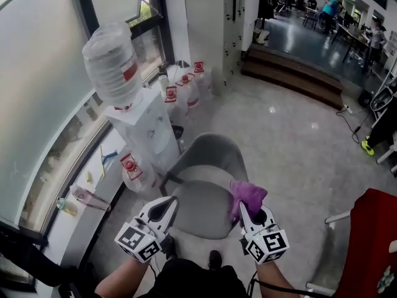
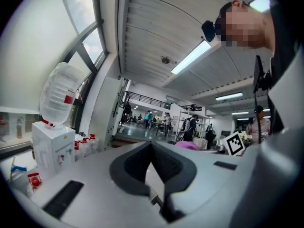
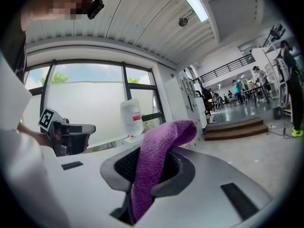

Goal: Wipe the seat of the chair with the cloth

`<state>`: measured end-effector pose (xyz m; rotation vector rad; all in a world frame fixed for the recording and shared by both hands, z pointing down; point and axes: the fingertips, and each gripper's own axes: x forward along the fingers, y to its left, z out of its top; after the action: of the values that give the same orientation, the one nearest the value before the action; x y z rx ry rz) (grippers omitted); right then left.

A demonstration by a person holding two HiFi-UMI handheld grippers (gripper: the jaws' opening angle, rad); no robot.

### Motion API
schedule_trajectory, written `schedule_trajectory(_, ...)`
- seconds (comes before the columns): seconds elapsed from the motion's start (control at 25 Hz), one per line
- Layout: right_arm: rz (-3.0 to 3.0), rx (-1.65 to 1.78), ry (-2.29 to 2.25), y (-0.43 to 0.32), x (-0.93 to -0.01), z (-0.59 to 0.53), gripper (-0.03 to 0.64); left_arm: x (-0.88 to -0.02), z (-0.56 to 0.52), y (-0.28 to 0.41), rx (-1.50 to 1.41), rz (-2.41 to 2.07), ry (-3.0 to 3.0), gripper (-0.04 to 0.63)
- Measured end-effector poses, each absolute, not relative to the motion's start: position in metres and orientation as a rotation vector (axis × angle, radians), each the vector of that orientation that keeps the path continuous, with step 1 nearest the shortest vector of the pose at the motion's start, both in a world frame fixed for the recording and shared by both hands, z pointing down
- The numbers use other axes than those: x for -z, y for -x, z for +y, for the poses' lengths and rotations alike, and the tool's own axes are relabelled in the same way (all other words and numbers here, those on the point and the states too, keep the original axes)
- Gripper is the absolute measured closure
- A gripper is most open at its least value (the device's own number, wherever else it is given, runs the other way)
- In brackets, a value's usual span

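Purple cloth [image 1: 247, 194], clamped in right gripper [image 1: 251, 211] just above seat [image 1: 201, 215] of grey chair [image 1: 208, 157], loose end forward, presumably for wiping; left gripper [image 1: 164, 208], jaws together, empty, spare beside seat.

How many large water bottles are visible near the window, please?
5. One bottle sits upside down on the dispenser; three stand in a row on the floor behind it; one stands left of the chair. The dispenser may hide others.
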<state>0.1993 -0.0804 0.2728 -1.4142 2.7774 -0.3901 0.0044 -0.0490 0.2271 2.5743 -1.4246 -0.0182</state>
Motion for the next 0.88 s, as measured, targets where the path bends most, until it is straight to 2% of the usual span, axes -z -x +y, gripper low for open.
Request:
schedule_trajectory(0.52, 2.564, 0.510, 1.831, -0.172, -0.341, -0.092, 0.554, -0.303, -0.103, 0.059, -0.118, -1.159, -2.552, 0.589)
schedule_trajectory(0.88, 2.521, 0.577, 2.023, -0.161, -0.408, -0.082, 0.554, -0.371, -0.109, 0.074, -0.244, -1.024, -2.530, 0.588)
